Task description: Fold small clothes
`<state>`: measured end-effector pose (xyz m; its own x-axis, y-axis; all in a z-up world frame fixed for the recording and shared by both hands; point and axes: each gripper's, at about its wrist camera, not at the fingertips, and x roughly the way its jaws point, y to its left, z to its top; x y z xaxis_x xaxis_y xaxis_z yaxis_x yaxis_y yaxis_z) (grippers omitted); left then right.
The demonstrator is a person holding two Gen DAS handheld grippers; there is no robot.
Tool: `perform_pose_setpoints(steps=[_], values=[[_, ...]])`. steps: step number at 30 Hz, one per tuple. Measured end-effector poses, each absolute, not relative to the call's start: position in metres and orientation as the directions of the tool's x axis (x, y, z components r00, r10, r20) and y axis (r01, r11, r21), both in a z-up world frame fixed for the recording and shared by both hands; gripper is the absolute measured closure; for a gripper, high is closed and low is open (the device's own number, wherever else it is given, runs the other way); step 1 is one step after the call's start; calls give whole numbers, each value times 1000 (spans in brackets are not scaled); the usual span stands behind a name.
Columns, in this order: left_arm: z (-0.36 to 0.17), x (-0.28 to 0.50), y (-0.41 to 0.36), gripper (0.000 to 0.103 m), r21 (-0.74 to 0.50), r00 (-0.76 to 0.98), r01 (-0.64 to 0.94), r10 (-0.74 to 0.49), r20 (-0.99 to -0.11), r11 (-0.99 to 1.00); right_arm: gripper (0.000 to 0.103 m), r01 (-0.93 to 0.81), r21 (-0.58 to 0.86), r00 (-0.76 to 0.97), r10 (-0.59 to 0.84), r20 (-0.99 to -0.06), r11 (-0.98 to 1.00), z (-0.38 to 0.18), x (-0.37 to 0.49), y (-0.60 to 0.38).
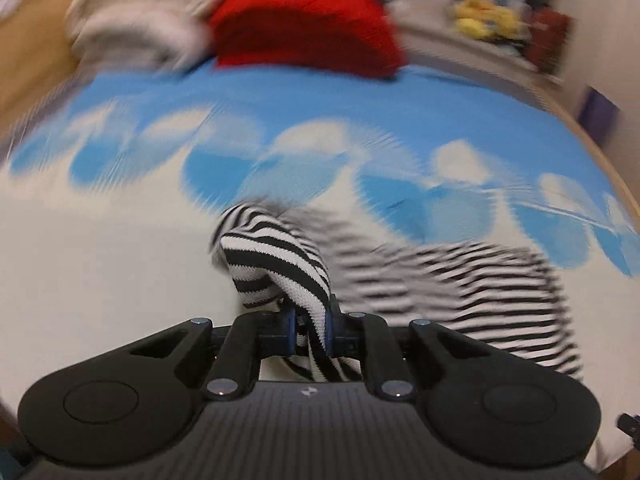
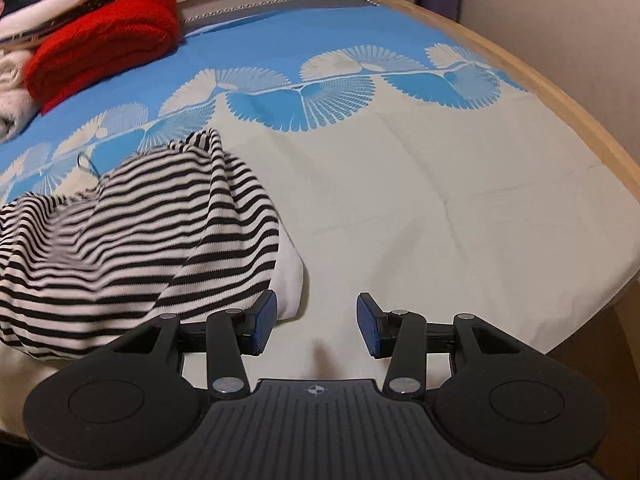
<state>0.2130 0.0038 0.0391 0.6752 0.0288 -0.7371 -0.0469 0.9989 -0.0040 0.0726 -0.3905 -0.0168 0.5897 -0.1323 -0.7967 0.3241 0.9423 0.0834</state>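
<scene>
Early on: left gripper point(image 1: 311, 330) jaws clenched on crumpled black-and-white striped knit garment point(image 2: 132, 236), right gripper point(image 2: 316, 330) jaws released w/ nothing between, no fold made yet.

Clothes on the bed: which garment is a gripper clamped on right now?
The black-and-white striped garment, pinched in the left gripper. The folded red knit and the pale clothes beside it lie untouched at the far end.

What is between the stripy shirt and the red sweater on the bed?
Only bare bedsheet, blue with white fan shapes, lies between the stripy shirt and the red sweater. The right wrist view shows it clearly.
</scene>
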Motion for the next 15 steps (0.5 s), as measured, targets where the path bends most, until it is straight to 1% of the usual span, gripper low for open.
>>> perform_pose_setpoints(steps=[3, 5, 7, 8, 10, 11, 12, 13, 14, 15], values=[[68, 210, -84, 91, 81, 742, 124, -39, -669, 989, 57, 356, 125, 600, -124, -790, 926, -14, 68, -404], [74, 195, -145, 91, 138, 767, 252, -111, -632, 958, 57, 385, 148, 602, -127, -788, 911, -14, 65, -415], [64, 181, -197, 88, 169, 742, 374, -185, -644, 912, 57, 427, 179, 607, -134, -784, 886, -13, 60, -430], [53, 175, -220, 86, 147, 692, 447, -237, -682, 882, 57, 449, 197, 610, -138, -780, 872, -12, 58, -437], [35, 168, -249, 75, 31, 545, 576, -355, -760, 817, 57, 495, 243, 618, -141, -774, 834, -12, 52, -452], [31, 163, -256, 73, -33, 475, 622, -411, -778, 782, 57, 517, 269, 623, -141, -770, 812, -12, 50, -459], [32, 158, -258, 65, -55, 456, 640, -436, -776, 767, 57, 538, 299, 630, -140, -764, 788, -12, 47, -466], [36, 152, -255, 55, -41, 478, 645, -444, -758, 763, 57, 554, 326, 637, -138, -758, 766, -12, 44, -471], [40, 149, -249, 53, -13, 509, 641, -437, -742, 768, 57, 564, 349, 644, -134, -753, 749, -12, 41, -475], [44, 148, -241, 53, 17, 533, 632, -419, -735, 775, 57, 570, 370, 651, -128, -748, 734, -12, 39, -478]])
